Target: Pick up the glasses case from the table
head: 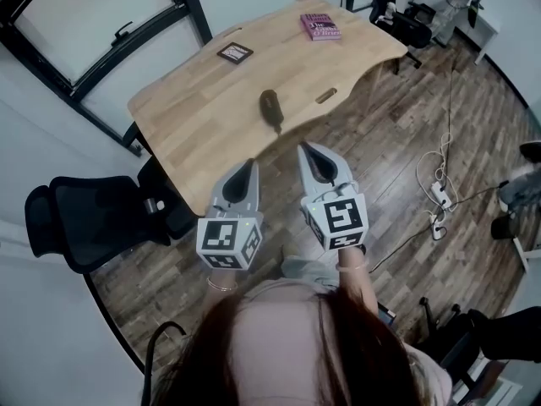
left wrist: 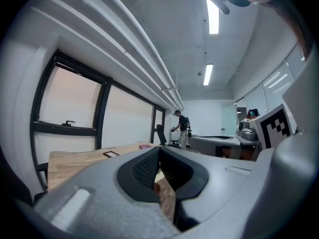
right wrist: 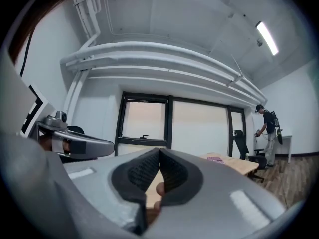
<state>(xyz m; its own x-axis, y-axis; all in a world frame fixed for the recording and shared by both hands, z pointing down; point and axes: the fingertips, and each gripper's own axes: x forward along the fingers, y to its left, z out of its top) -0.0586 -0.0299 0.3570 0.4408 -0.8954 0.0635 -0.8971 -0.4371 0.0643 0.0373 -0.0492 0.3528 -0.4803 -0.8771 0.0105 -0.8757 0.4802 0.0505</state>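
The glasses case (head: 270, 106) is a dark oval pouch lying near the front edge of the light wooden table (head: 203, 100). Both grippers hang level over the floor, short of that edge and apart from the case. My left gripper (head: 251, 164) is shut with nothing in it; in its own view the left gripper (left wrist: 159, 149) has its dark pads meeting. My right gripper (head: 303, 147) is also shut and empty, and in its own view the right gripper (right wrist: 159, 151) shows the pads touching. The jaws hide the case in both gripper views.
A pink book (head: 321, 26) lies at the table's far end and a black-framed card (head: 235, 53) near its middle. A black office chair (head: 84, 218) stands left of the table. Cables and a power strip (head: 439, 194) lie on the wood floor. A person (right wrist: 266, 133) stands far off.
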